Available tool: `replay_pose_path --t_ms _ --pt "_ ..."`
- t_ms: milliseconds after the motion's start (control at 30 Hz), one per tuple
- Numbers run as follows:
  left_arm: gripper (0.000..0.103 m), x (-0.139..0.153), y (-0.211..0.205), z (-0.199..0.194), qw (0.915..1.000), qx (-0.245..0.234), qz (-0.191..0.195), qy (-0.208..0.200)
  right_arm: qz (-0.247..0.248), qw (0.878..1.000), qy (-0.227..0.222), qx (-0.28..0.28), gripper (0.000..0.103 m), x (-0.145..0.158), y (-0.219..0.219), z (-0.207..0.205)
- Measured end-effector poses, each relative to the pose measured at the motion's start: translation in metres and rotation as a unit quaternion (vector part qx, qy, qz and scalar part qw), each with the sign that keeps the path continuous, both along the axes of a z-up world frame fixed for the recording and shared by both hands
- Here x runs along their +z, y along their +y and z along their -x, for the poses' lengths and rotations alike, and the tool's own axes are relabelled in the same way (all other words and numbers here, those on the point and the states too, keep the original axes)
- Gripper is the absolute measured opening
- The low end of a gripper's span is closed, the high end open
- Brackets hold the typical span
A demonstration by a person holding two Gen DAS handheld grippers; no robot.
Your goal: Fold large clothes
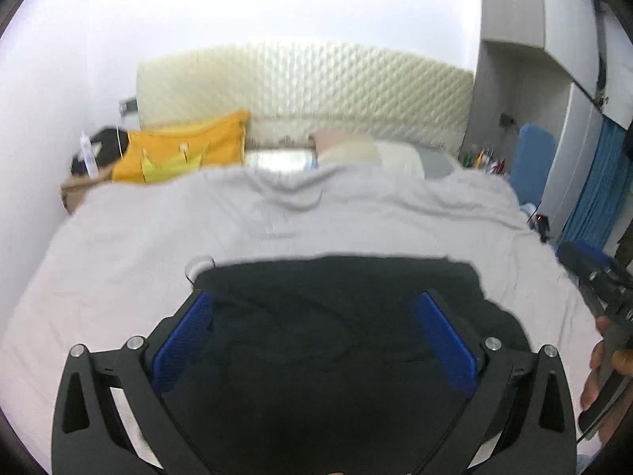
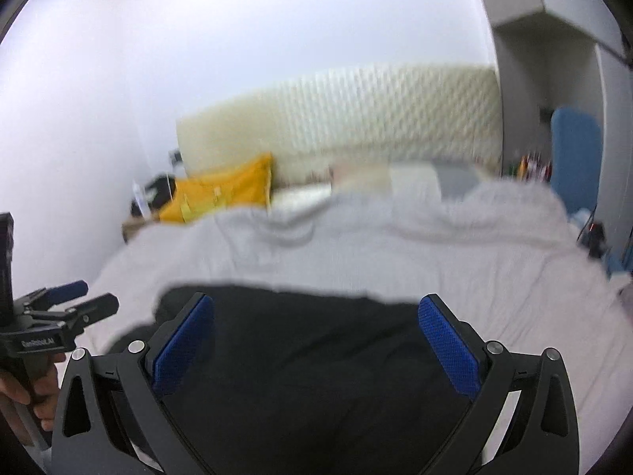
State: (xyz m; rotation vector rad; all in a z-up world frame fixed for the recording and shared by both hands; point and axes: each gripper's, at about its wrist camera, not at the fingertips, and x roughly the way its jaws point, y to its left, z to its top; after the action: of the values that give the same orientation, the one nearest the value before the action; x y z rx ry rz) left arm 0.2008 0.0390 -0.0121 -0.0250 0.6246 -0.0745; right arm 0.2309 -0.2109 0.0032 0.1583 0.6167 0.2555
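blue ribbed pads sit on my left gripper (image 1: 312, 340), whose fingers (image 1: 182, 344) stand spread as wide as they go, with nothing pinched between them. my right gripper (image 2: 316, 342) looks the same, fingers (image 2: 449, 346) splayed wide and empty. below both lies the black cloth garment (image 1: 336, 316), spread flat on the near part of the bed's pale grey sheet (image 1: 138, 237), its far edge fairly straight. both views are blurred. beyond the sheet i see a yellow-orange pillow (image 1: 186, 148) at the left, pale pillows (image 1: 372, 150) in the middle, and a cream quilted headboard (image 1: 316, 87) against the white wall. a hand (image 2: 37, 388) grips the left handle at the edge of the right view.
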Motion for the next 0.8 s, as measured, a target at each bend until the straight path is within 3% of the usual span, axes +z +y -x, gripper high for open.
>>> replay_pose_path --t_ms 133,333,533,667,800 --pt "0.103 0.052 0.005 0.038 0.9995 -0.006 0.014 -0.029 0.011 0.999 -0.043 0.003 0.103 0.064 0.0 0.031" --pt "0.103 0.096 0.015 0.091 0.9976 -0.023 0.046 -0.046 0.019 0.996 -0.076 0.042 0.103 0.128 0.01 0.097" --pt "0.103 0.118 0.015 0.153 0.9958 -0.028 0.038 -0.079 0.019 0.993 -0.111 0.036 0.103 0.153 0.018 0.16" --pt "0.103 0.112 0.013 0.182 0.9951 -0.026 0.031 -0.09 0.009 0.99 -0.139 0.03 0.103 0.155 0.018 0.199" --pt "0.103 0.099 0.01 0.208 0.9945 -0.029 0.023 -0.099 -0.003 0.99 -0.139 0.026 0.103 0.146 0.018 0.226"
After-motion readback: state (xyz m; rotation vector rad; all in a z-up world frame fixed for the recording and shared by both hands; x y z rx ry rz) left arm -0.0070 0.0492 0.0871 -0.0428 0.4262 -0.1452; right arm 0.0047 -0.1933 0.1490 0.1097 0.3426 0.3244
